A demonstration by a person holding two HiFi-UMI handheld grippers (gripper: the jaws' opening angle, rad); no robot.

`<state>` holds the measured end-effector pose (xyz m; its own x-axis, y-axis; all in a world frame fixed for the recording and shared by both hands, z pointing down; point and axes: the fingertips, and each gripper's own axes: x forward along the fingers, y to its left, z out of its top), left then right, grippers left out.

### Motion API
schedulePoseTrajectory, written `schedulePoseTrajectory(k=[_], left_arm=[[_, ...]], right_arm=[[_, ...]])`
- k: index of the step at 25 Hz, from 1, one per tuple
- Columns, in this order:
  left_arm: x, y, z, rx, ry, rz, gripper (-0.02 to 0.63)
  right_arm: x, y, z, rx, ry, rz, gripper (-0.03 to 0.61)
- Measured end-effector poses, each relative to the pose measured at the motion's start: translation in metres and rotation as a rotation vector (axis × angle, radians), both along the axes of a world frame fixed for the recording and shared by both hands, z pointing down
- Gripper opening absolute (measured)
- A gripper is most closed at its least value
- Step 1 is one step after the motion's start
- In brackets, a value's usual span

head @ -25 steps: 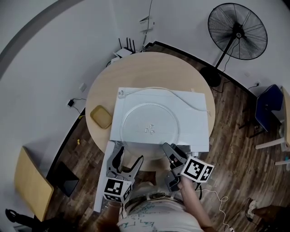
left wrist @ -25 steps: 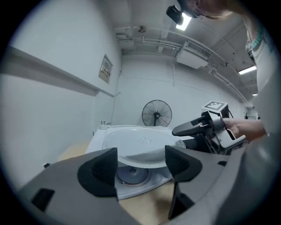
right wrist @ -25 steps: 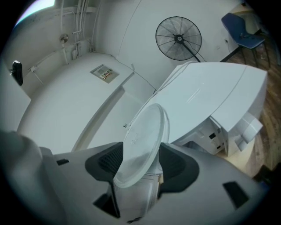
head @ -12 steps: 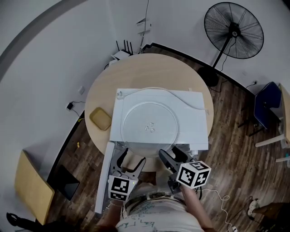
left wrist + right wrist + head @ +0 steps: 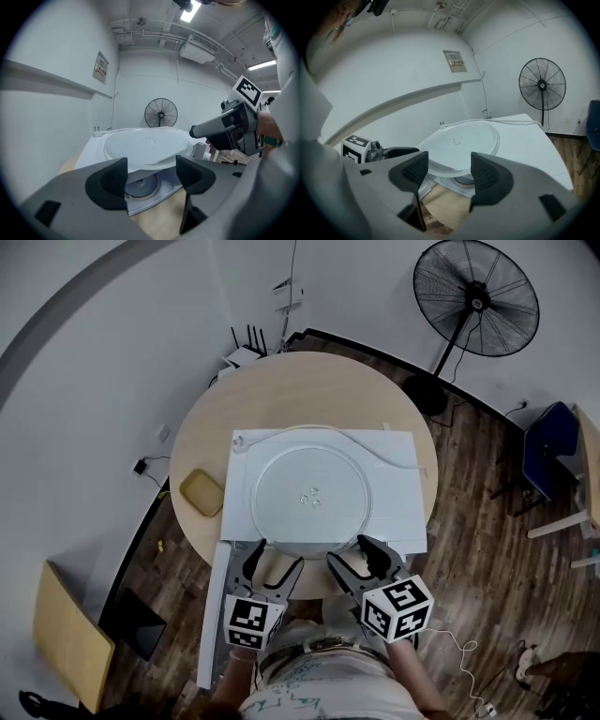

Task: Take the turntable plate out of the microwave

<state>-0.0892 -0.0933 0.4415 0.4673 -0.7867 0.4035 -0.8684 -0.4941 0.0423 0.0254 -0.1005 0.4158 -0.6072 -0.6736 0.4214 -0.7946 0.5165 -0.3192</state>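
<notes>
Wide-jawed and holding nothing, the right gripper (image 5: 354, 557) hangs just in front of the white microwave (image 5: 398, 484); its jaws have just been opening, and only air and the view of the oven front show between them. The left gripper (image 5: 275, 559) beside it is likewise spread with nothing between its pads. The clear round glass turntable plate (image 5: 311, 495) is already out of the oven: it lies flat on the microwave's top, its near rim seeming to overhang the front edge a little above the open cavity. The step in hand looks like letting go and clearing off, so the task seems all but done. To do it well, both grippers should draw straight back toward the person with jaws kept wide and fingertips below the overhanging rim, so that nothing catches the glass and tips it forward; a light push further back on the top would make it safer. By count: two grippers, one plate, one microwave with one open white door (image 5: 214, 615), one round pale wooden table (image 5: 300, 390), one small yellow rounded dish (image 5: 202, 491), one black pedestal fan (image 5: 476, 298).
</notes>
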Motion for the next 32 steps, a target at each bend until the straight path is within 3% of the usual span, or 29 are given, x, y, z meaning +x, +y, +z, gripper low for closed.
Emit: schedulePoseTrajectory(k=[5,9,15,22,26,30,32], left_arm=[[0.009,-0.015,-0.004,0.001,-0.008,0.004,0.322],[0.016,-0.024,-0.006,0.013,-0.012,-0.003,0.322],[0.018,-0.036,-0.002,0.006,-0.019,-0.016,0.322],[0.016,-0.05,-0.007,0.037,0.001,-0.075,0.322],[0.006,-0.054,-0.023,0.091,-0.051,-0.127,0.321],[0.002,-0.051,-0.034,0.146,-0.197,-0.144,0.321],[0.005,-0.05,-0.033,0.15,-0.188,-0.143,0.321]], right_arm=[[0.006,-0.014,-0.012,0.054,-0.057,-0.013,0.268],[0.03,-0.028,-0.029,0.142,-0.087,0.021,0.213],[0.059,-0.049,-0.035,0.212,-0.028,0.036,0.166],[0.074,-0.074,-0.043,0.203,-0.165,0.01,0.141],[0.077,-0.082,-0.041,0.237,-0.115,-0.018,0.115],[0.074,-0.077,-0.038,0.284,-0.067,-0.071,0.105],[0.075,-0.076,-0.037,0.31,-0.06,-0.082,0.081]])
